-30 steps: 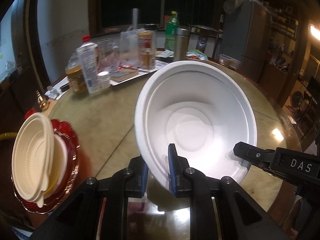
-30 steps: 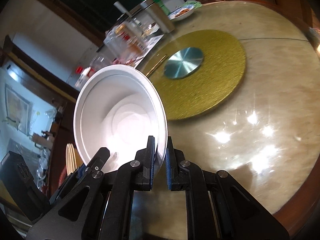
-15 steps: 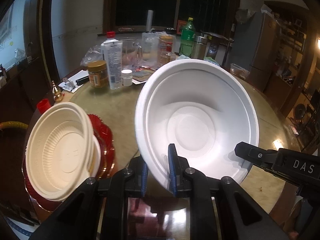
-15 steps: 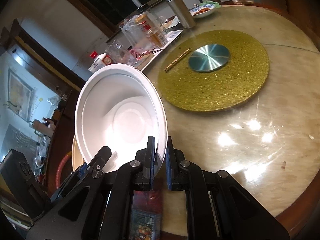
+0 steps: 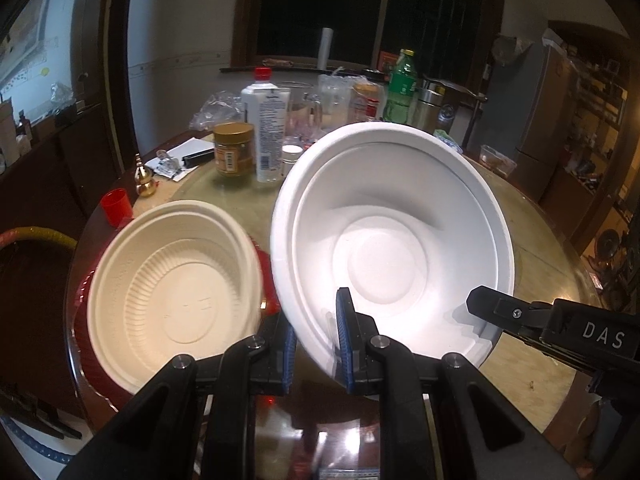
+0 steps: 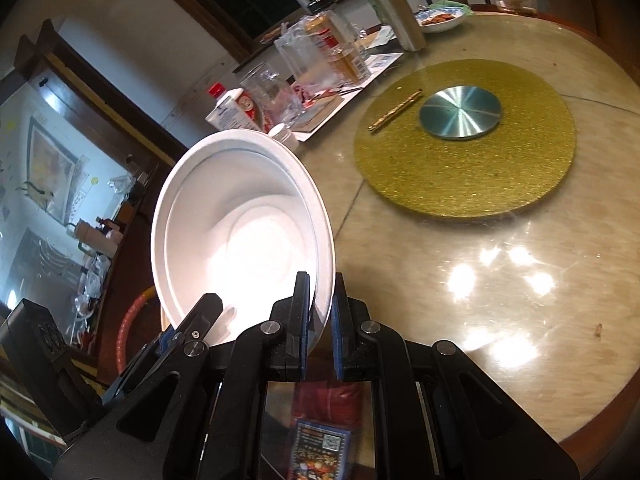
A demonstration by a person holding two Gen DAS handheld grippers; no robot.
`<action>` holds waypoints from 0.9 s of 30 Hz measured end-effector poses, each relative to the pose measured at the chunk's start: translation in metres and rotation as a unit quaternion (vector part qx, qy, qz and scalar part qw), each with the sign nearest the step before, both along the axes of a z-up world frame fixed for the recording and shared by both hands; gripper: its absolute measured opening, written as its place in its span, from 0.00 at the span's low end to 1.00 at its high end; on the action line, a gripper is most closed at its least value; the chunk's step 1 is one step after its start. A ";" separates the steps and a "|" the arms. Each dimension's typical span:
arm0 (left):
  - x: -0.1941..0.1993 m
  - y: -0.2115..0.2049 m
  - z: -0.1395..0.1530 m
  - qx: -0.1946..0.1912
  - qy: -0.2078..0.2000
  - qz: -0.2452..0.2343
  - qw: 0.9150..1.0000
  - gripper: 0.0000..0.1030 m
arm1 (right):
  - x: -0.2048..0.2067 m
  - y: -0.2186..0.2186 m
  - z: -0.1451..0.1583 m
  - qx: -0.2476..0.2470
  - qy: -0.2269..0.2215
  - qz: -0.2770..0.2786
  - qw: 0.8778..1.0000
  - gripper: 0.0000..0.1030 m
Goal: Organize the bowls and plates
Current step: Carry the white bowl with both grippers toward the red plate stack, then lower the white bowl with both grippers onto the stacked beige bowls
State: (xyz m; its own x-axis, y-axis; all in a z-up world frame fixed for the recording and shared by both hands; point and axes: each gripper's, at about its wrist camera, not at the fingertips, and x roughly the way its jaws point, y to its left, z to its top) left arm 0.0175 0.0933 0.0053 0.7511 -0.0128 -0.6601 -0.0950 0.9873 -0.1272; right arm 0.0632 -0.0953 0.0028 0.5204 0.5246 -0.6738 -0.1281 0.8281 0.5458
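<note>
- Left wrist view, far left: a red plate (image 5: 86, 320) lies at the near-left edge of the bench (image 5: 532, 248), and a cream bowl (image 5: 176, 288) sits on it, tilted toward the camera.
- Just right of it, the white bowl (image 5: 392, 232) is held up off the bench, tipped so its inside faces the camera.
- The left gripper (image 5: 316, 344) has its jaws pinching the near-left rim of the white bowl.
- Far side of the bench: a brown-lidded jar (image 5: 234, 148), a white bottle with a red cap (image 5: 266, 128) and a green bottle (image 5: 400, 88) stand among other clutter.
- At right in this view, the right gripper (image 5: 478, 300) reaches in to the white bowl's near-right rim.
- Right wrist view: the right gripper's jaws are pinching the white bowl's rim, with the bowl at left.
- Right of the bowl, a gold round mat (image 6: 464, 152) lies on the bench, a silver disc (image 6: 460, 112) at its middle.
</note>
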 end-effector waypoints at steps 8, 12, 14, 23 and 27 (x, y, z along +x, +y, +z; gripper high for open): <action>-0.005 0.027 0.004 -0.001 -0.005 0.031 1.000 0.16 | 0.006 0.032 0.003 0.004 -0.005 0.032 0.999 0.09; -0.007 0.041 0.008 -0.004 -0.009 0.044 0.999 0.16 | 0.007 0.044 0.008 0.006 -0.011 0.045 0.999 0.09; -0.009 0.046 0.011 -0.003 -0.014 0.050 0.999 0.16 | 0.006 0.049 0.012 0.006 -0.015 0.048 0.999 0.09; -0.016 0.054 0.019 -0.006 -0.028 0.058 0.998 0.16 | 0.003 0.058 0.023 0.006 -0.029 0.056 0.998 0.09; -0.020 0.060 0.021 -0.006 -0.033 0.066 0.997 0.16 | 0.002 0.067 0.026 0.006 -0.033 0.065 0.997 0.09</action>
State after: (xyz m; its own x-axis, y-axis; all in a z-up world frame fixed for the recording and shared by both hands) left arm -0.0028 0.1535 0.0264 0.7886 0.0808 -0.6095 -0.2142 0.9653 -0.1492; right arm 0.0649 -0.0285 0.0286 0.4907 0.5973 -0.6343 -0.2691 0.7963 0.5417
